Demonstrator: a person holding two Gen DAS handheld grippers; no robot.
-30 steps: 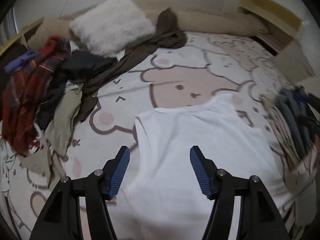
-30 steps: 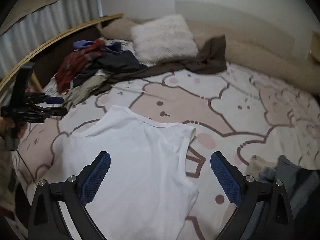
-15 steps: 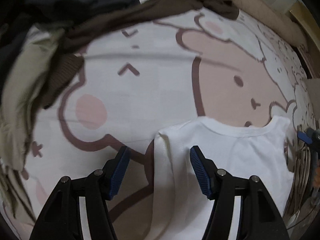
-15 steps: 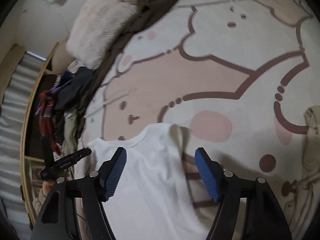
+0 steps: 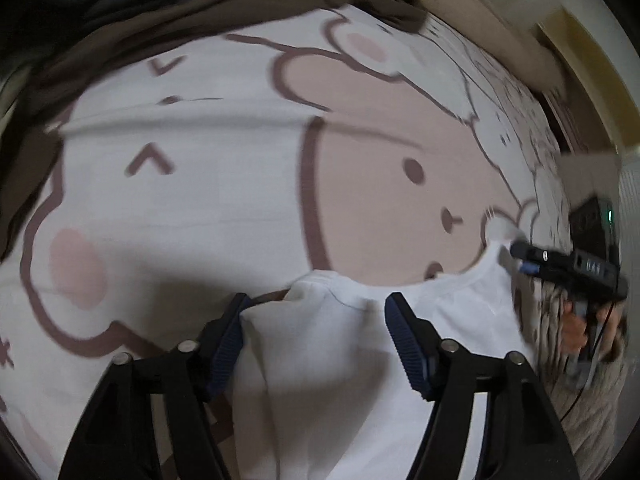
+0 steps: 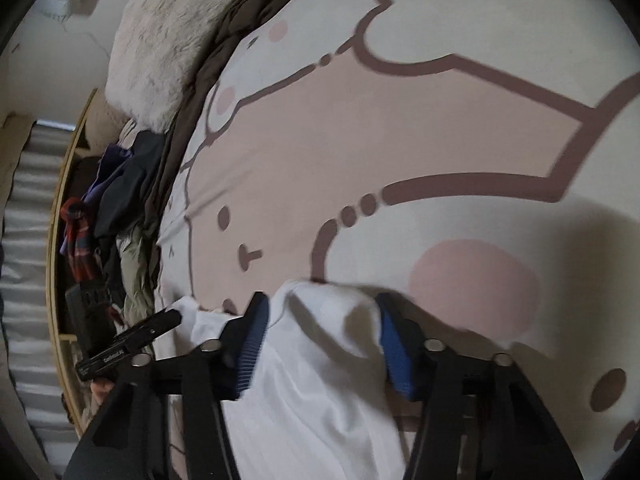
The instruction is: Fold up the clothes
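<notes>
A white sleeveless top (image 5: 360, 360) lies flat on the cartoon-bear bedsheet (image 5: 200, 208). My left gripper (image 5: 316, 340) is open, low over the top's left shoulder strap, which lies between its blue pads. My right gripper (image 6: 320, 344) is open over the top's right shoulder (image 6: 320, 360), which bunches up between the pads. In the left wrist view the right gripper (image 5: 560, 268) shows at the right, by the top's other shoulder. In the right wrist view the left gripper (image 6: 132, 340) shows at the left.
A brown garment (image 5: 200, 12) stretches along the sheet's far side. A heap of dark, red plaid and olive clothes (image 6: 108, 216) lies near the bed's curved wooden edge. A fluffy white pillow (image 6: 168, 40) sits beyond it.
Both grippers have dropped from high above the bed down onto the top's two shoulders. The cloth now sits between each pair of pads; the jaws stay open.
</notes>
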